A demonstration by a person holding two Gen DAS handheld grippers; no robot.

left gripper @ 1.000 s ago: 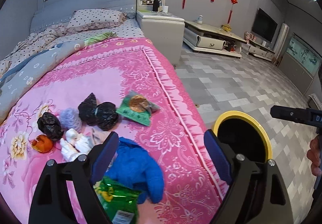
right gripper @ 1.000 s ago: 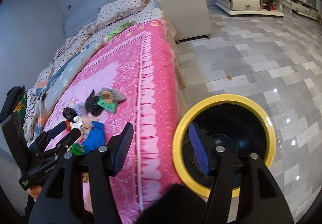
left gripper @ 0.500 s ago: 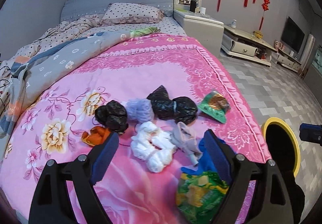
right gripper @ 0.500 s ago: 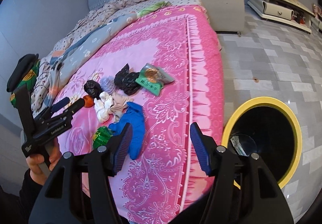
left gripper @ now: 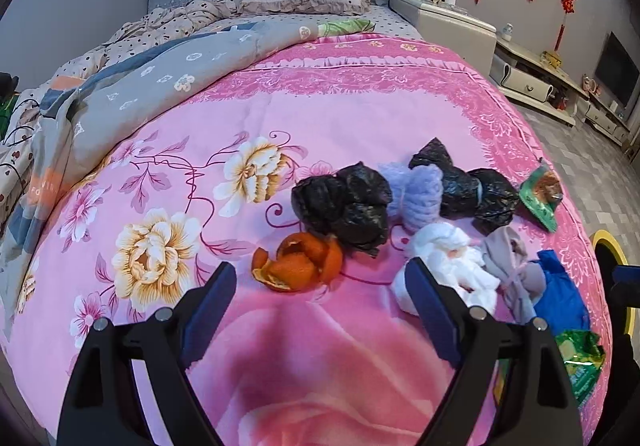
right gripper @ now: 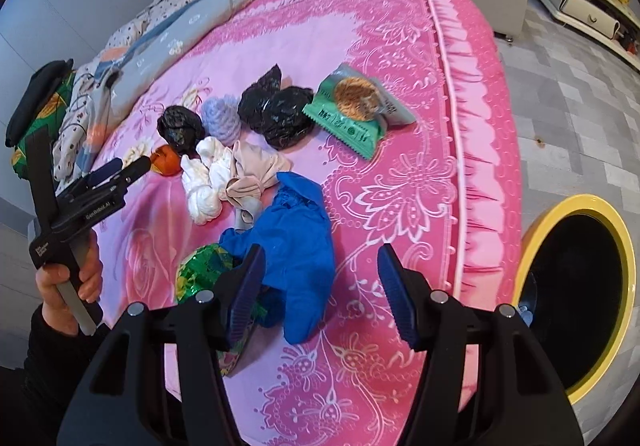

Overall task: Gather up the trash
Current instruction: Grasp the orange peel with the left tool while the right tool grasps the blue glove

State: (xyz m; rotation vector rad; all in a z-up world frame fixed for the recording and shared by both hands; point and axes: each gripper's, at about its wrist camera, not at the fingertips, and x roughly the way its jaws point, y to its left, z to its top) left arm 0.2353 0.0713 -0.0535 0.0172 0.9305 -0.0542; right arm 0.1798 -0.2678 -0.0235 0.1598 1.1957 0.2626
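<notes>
The left gripper (left gripper: 320,296) hangs over the pink floral bedspread (left gripper: 200,133) with its fingers set wide and nothing between them. Just beyond its fingertips lies a curled orange peel (left gripper: 298,262), touching a crumpled black plastic bag (left gripper: 344,203). To the right of that follow a lilac knitted ball (left gripper: 416,191), a second pair of knotted black bags (left gripper: 476,191), a wad of white tissue (left gripper: 448,266), a beige cloth bundle (left gripper: 510,266) and a green biscuit wrapper (left gripper: 542,199).

The right gripper (right gripper: 320,286) is tilted down near the bed's edge, its fingers moderately parted and empty. Below its left finger lie a rumpled blue cloth (right gripper: 296,242) and a crinkled green foil snack bag (right gripper: 200,274). A round black bin with a yellow rim (right gripper: 624,258) stands on the grey tiled floor (right gripper: 568,93) beside the bed. A hand (right gripper: 66,278) holds the left gripper's handle at the left of this view.
</notes>
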